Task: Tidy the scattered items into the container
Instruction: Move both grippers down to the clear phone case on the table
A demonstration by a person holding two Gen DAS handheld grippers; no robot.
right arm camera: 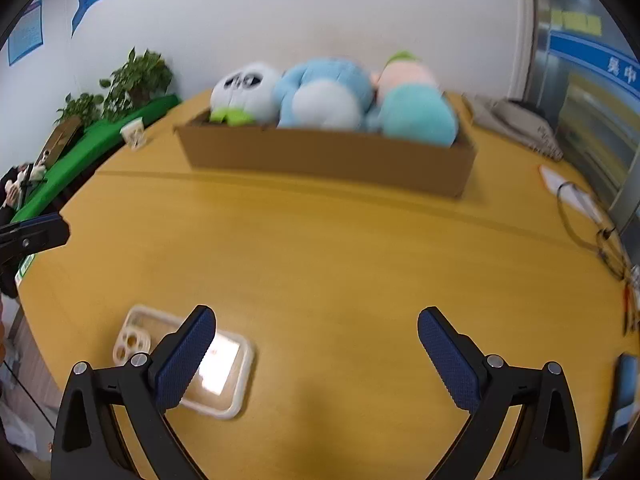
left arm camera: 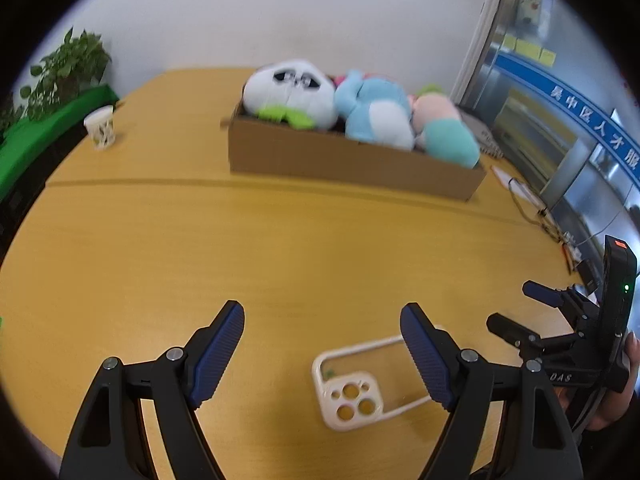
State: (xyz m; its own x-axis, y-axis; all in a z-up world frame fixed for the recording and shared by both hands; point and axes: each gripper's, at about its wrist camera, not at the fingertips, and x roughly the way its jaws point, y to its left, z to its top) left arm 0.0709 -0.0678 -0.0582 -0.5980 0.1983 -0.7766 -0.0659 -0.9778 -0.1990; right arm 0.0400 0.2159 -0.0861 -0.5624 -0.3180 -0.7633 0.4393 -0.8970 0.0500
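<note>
A brown cardboard box point(left arm camera: 340, 160) point(right arm camera: 320, 156) stands at the far side of the wooden table. In it lie a white panda plush point(left arm camera: 292, 92) point(right arm camera: 244, 90), a blue plush point(left arm camera: 376, 112) point(right arm camera: 324, 92) and a pink and teal plush point(left arm camera: 444, 128) point(right arm camera: 412, 108). A clear phone case point(left arm camera: 360, 384) point(right arm camera: 192, 360) lies flat on the table near the front. My left gripper point(left arm camera: 322, 330) is open and empty, just left of the case. My right gripper point(right arm camera: 316, 334) point(left arm camera: 520, 310) is open and empty, just right of the case.
A white patterned cup point(left arm camera: 100, 126) point(right arm camera: 135, 133) stands at the far left of the table. Potted plants point(left arm camera: 68, 68) on a green ledge lie beyond it. Cables and glasses point(right arm camera: 588, 220) lie at the table's right edge, with a grey device point(right arm camera: 516, 120) behind.
</note>
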